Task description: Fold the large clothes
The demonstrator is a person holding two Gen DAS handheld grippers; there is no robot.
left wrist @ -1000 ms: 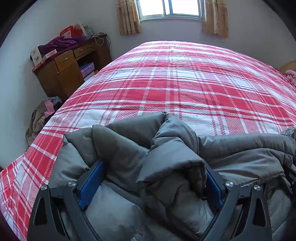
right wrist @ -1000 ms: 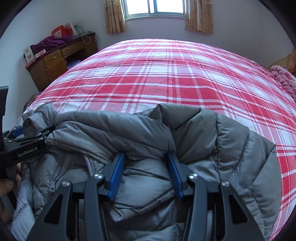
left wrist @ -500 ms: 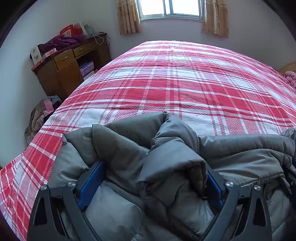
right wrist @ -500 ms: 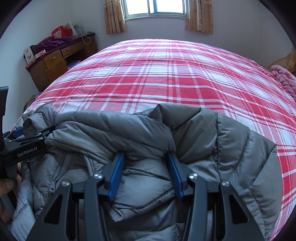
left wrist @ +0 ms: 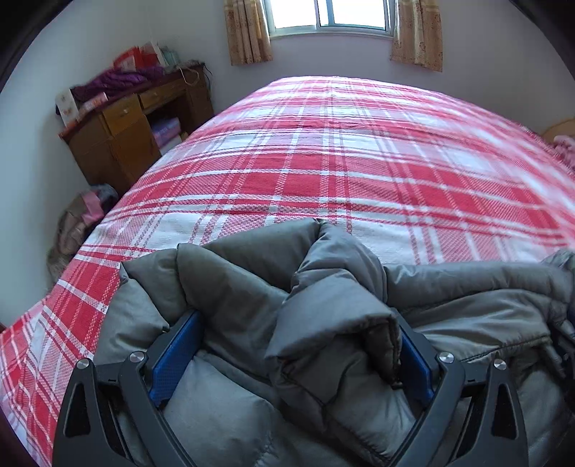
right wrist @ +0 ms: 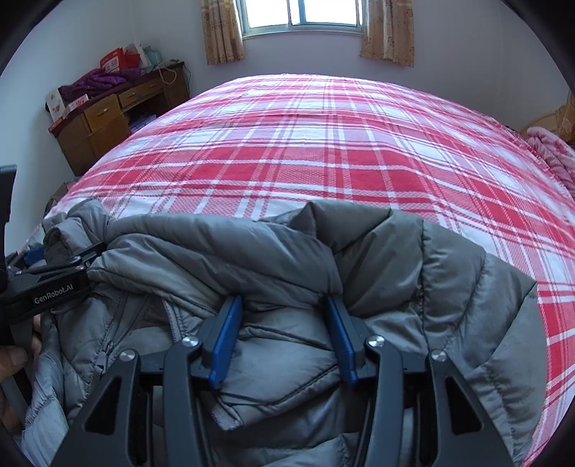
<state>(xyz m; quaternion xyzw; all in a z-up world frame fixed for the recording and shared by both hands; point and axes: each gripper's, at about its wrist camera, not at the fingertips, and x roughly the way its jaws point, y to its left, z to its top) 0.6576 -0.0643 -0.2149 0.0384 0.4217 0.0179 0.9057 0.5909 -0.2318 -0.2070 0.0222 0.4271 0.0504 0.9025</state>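
A grey puffer jacket [left wrist: 323, 323] lies bunched at the near edge of a bed with a red and white plaid sheet [left wrist: 341, 172]. My left gripper [left wrist: 296, 319] is shut on a thick rolled fold of the jacket, its blue pads [left wrist: 172, 359] set wide and its fingertips hidden under the fabric. My right gripper [right wrist: 282, 300] is shut on another fold of the jacket [right wrist: 287, 258], with the padding draped over its blue pads [right wrist: 224, 341]. In the right wrist view the left gripper [right wrist: 54, 283] shows at the left edge, with a person's hand [right wrist: 14, 359] behind it.
A wooden desk [left wrist: 118, 143] piled with purple clothes and boxes stands against the back left wall. A heap of clothes [left wrist: 79, 222] lies on the floor beside the bed. A pink blanket [right wrist: 553, 151] sits at the bed's right edge. A curtained window [right wrist: 302, 18] is beyond.
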